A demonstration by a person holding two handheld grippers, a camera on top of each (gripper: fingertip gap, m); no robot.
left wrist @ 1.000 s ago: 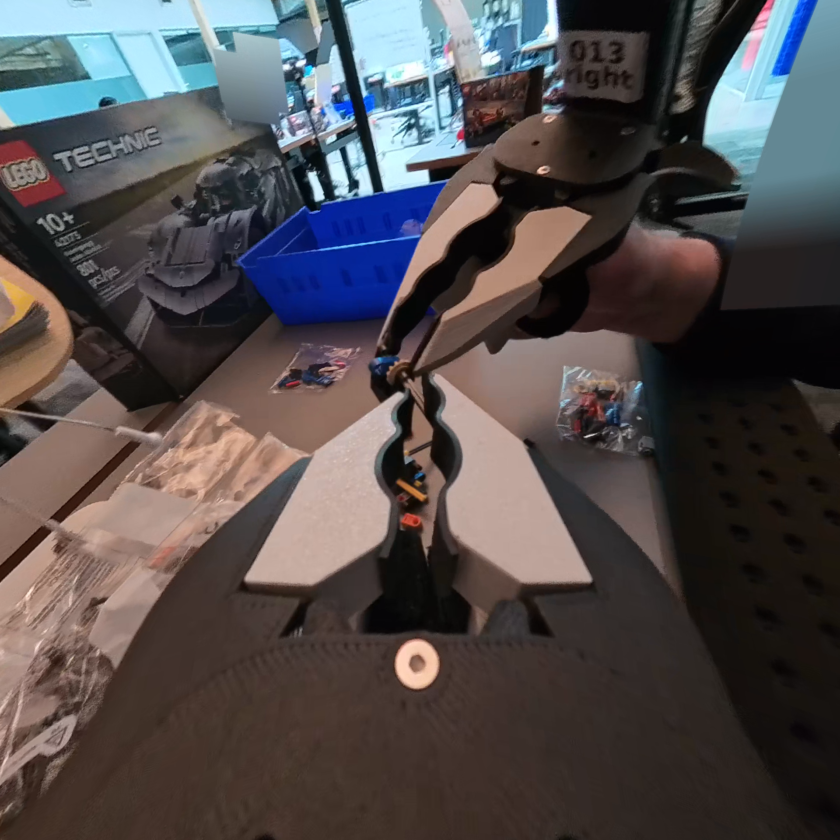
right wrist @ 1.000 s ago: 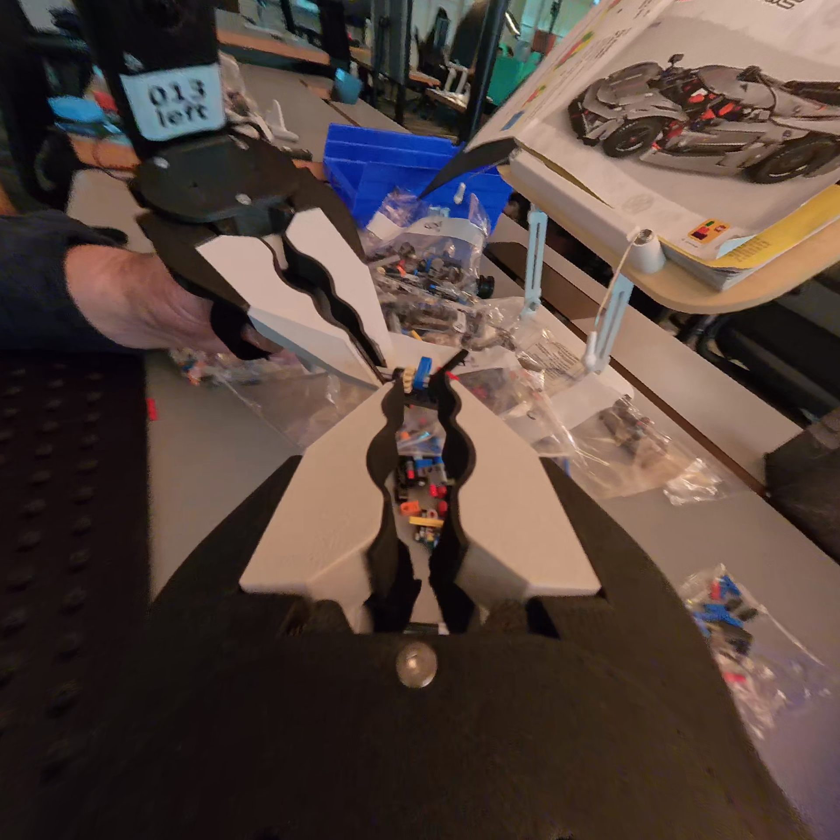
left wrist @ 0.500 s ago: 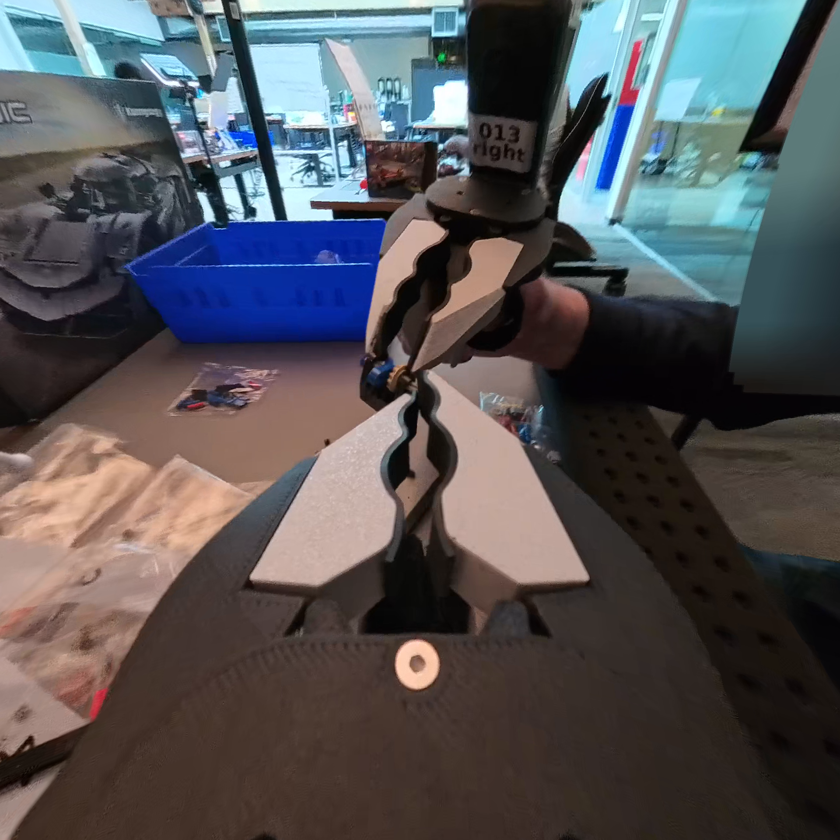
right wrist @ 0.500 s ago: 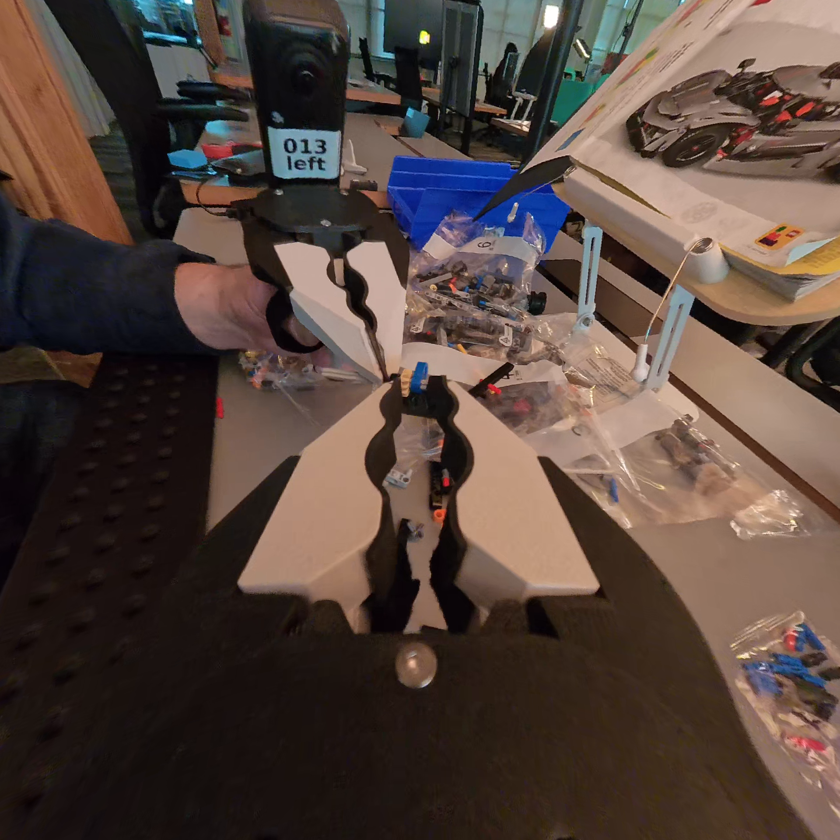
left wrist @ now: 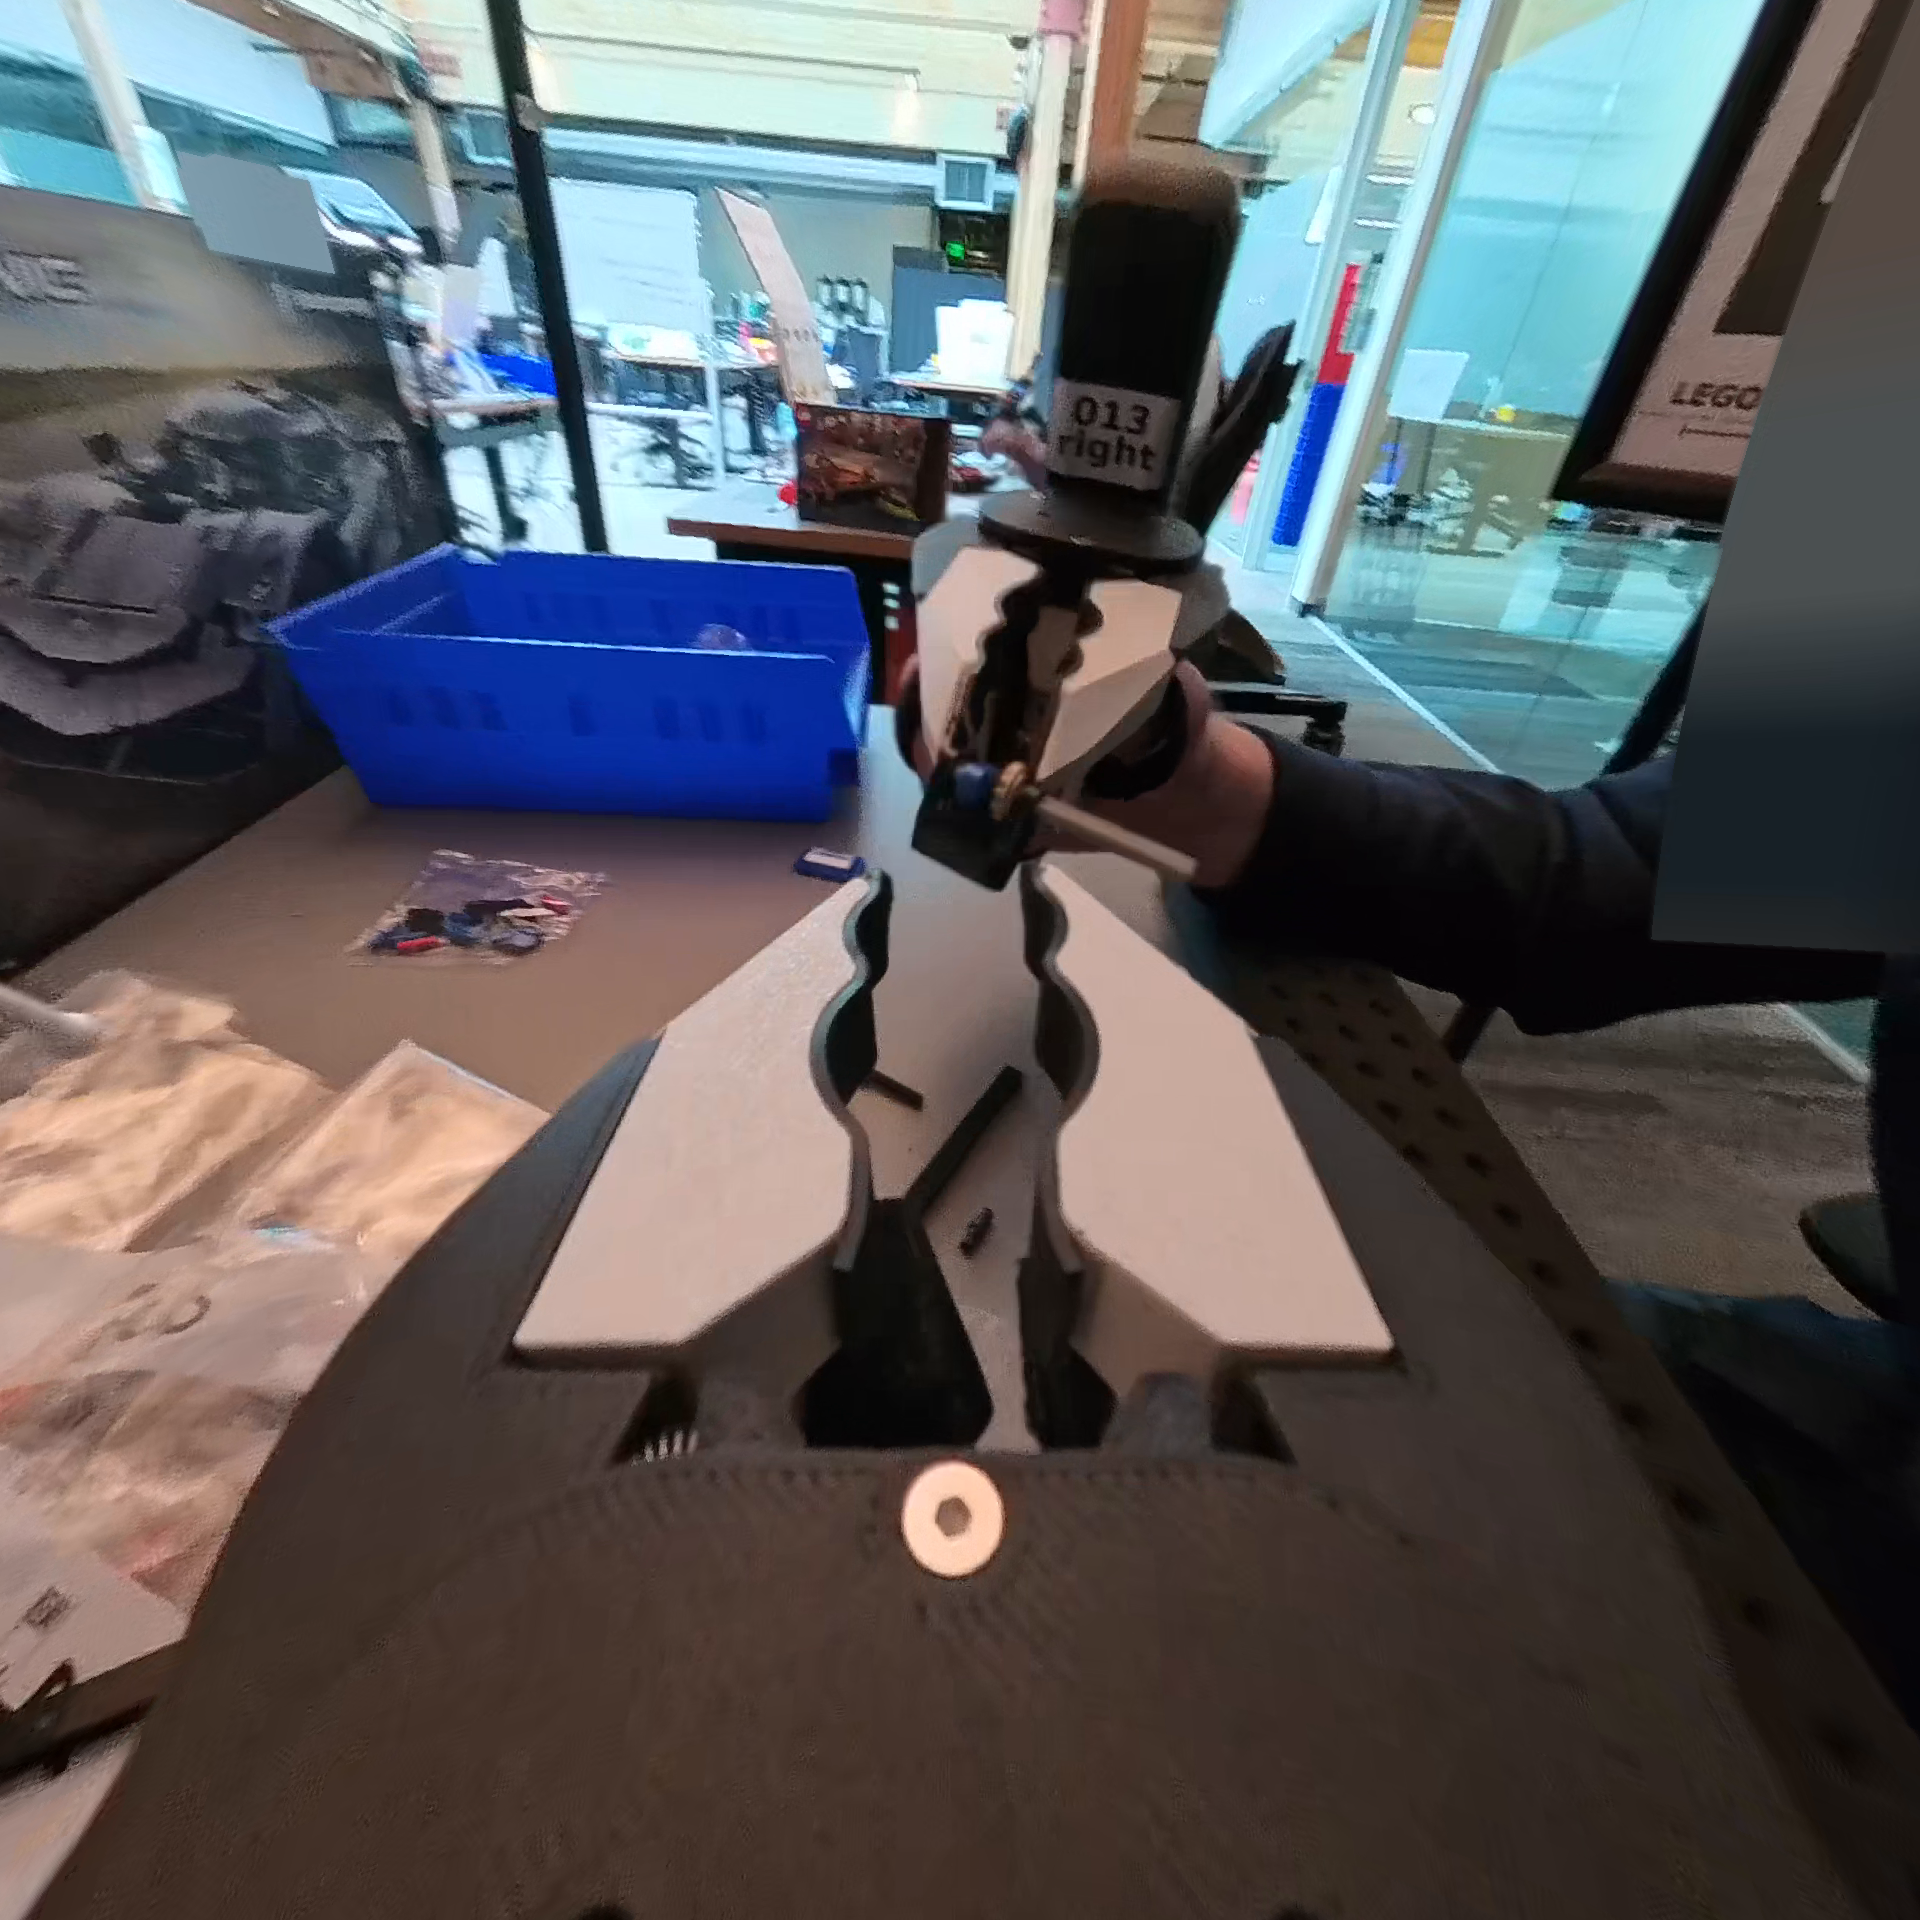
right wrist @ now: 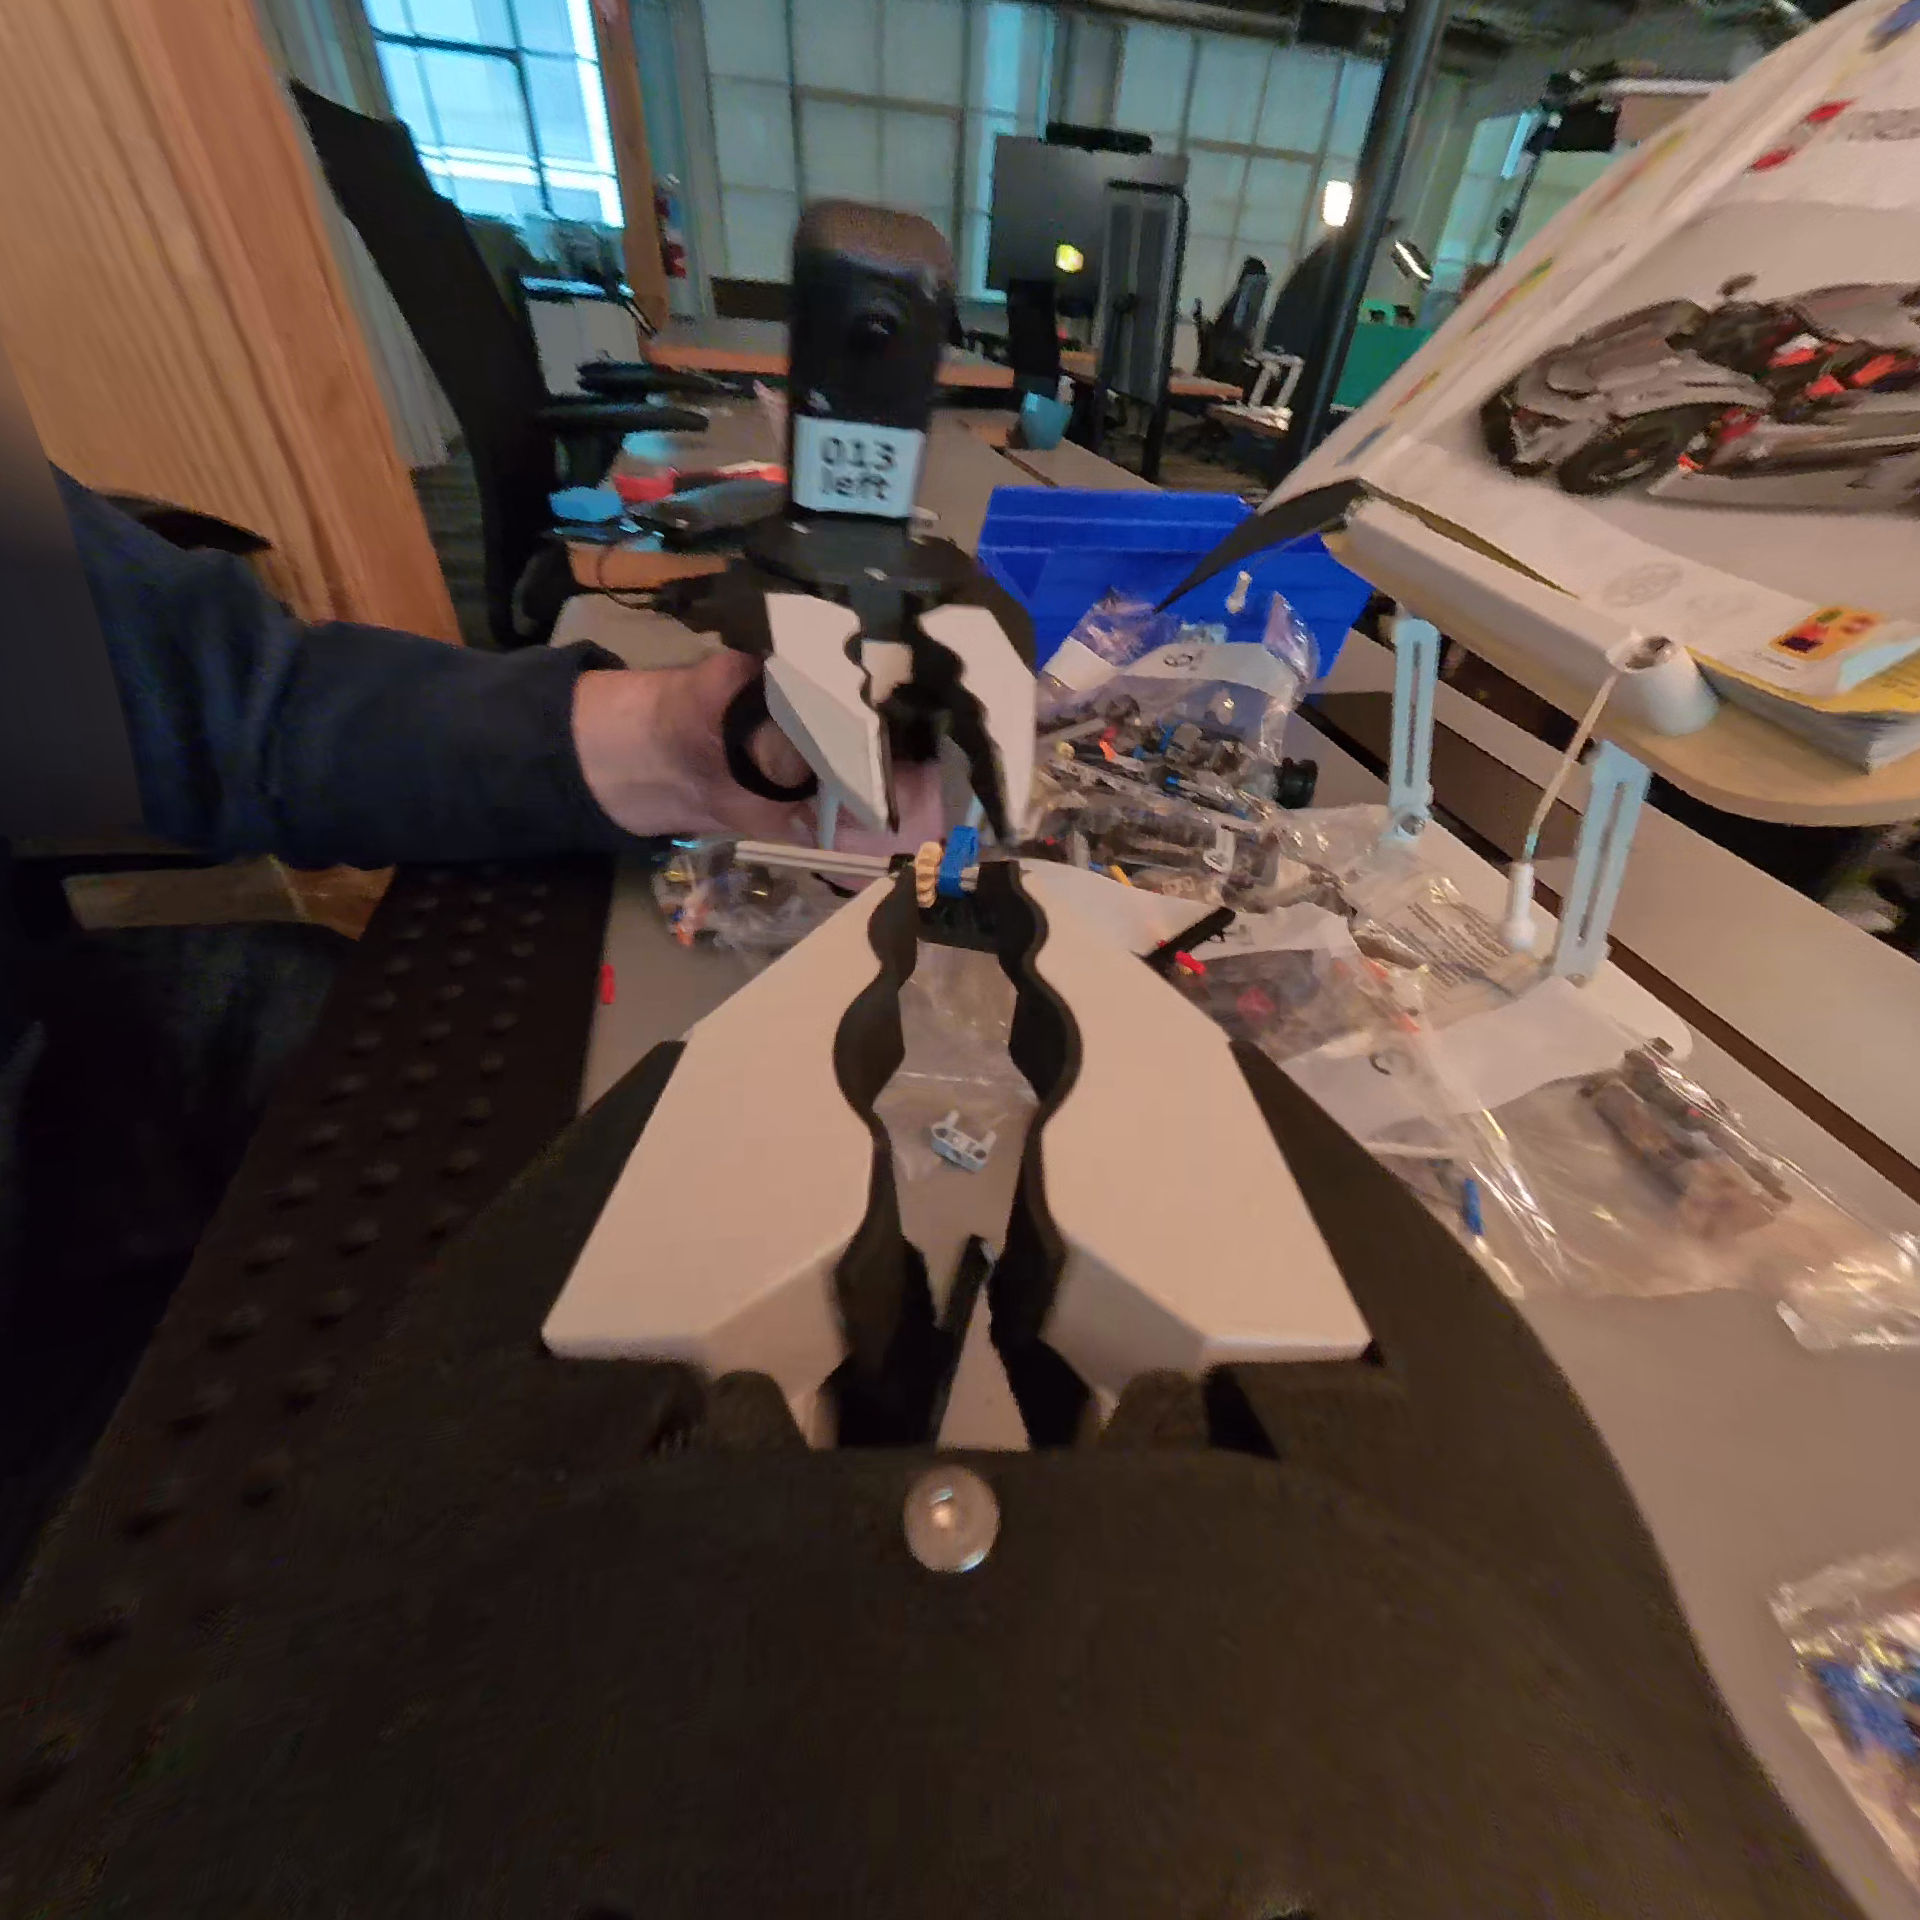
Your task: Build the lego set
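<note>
A small Lego assembly (right wrist: 951, 883), a black piece with a blue pin, a tan gear and a thin grey axle (right wrist: 810, 857), is held above the grey table (left wrist: 260, 883). My right gripper (right wrist: 954, 894) is shut on its black piece. In the left wrist view the right gripper (left wrist: 997, 779) holds the assembly (left wrist: 971, 821) just beyond my left gripper (left wrist: 954, 883), which is open and empty. In the right wrist view the left gripper (right wrist: 948, 821) hangs open right behind the assembly, apart from it.
A blue bin (left wrist: 582, 707) and the dark Lego box (left wrist: 156, 571) stand at the back. Plastic bags of parts (right wrist: 1164, 727) lie around. An instruction booklet (right wrist: 1662, 416) rests on a raised stand. A black dotted mat (right wrist: 312, 1091) lies by the person. A loose black beam (left wrist: 961, 1143) lies below. The tips of both grippers are at nearly the same place.
My left gripper was shut at the assembly and has opened and drawn back. The right gripper keeps the assembly, and the grey axle now shows on it. Both grippers have lifted.
</note>
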